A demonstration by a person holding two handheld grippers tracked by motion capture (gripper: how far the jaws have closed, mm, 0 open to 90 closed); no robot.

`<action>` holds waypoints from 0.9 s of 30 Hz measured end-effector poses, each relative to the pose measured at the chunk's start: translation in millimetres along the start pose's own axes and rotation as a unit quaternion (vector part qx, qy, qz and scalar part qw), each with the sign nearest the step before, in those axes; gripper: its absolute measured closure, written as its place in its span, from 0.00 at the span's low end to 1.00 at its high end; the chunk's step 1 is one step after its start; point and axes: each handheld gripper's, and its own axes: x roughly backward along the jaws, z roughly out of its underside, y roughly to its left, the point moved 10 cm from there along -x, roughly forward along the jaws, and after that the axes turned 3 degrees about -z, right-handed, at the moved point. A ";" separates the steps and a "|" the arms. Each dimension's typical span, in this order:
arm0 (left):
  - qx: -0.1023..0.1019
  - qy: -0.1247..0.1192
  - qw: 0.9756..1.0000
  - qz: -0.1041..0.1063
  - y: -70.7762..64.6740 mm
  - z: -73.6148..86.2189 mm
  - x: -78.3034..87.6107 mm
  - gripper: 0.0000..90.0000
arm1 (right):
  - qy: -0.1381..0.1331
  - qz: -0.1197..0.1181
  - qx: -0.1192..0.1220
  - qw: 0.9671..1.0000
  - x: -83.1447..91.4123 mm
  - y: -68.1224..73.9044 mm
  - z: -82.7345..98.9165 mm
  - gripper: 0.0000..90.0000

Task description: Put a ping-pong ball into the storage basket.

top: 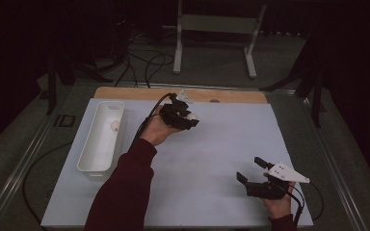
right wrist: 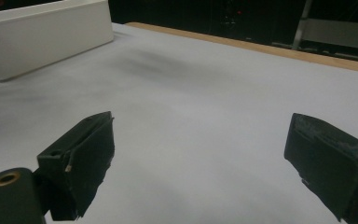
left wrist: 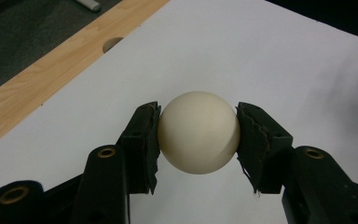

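Right gripper (right wrist: 200, 154) over the white counter (right wrist: 205, 93)
Its two black jaws stand wide apart with nothing between them; a white tray (right wrist: 46, 37) sits at the far left, a wooden edge (right wrist: 261, 46) beyond.

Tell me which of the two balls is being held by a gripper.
The cream ball clamped between the left gripper pads, over the white mat. The other ball lies loose inside the white tray, untouched.

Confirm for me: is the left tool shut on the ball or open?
Shut on it. In the left gripper view, both pads of the left tool press against the sides of the cream ball.
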 end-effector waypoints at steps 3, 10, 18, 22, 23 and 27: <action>0.002 -0.003 1.000 0.000 0.3 -1.1 1.9 0.57 | 0.000 0.000 0.001 1.000 -0.2 -0.1 0.1 0.09; 0.002 -0.005 1.000 -0.001 1.3 -2.1 5.1 0.57 | 0.000 0.000 0.002 1.000 0.0 -0.1 0.0 0.09; 0.001 -0.007 1.000 -0.003 2.7 -2.9 9.3 0.57 | 0.000 0.000 0.000 1.000 0.3 0.2 0.0 0.09; -0.001 -0.008 1.000 -0.003 3.5 -4.1 11.6 0.57 | 0.000 0.000 0.000 1.000 0.3 0.2 0.0 0.09; 0.001 -0.010 1.000 -0.003 3.4 -4.6 12.1 0.57 | -0.001 0.000 0.000 1.000 0.3 0.2 -0.1 0.09; 0.002 -0.011 1.000 -0.004 4.9 -4.6 14.1 0.57 | 0.000 0.000 0.001 1.000 0.3 0.0 0.1 0.09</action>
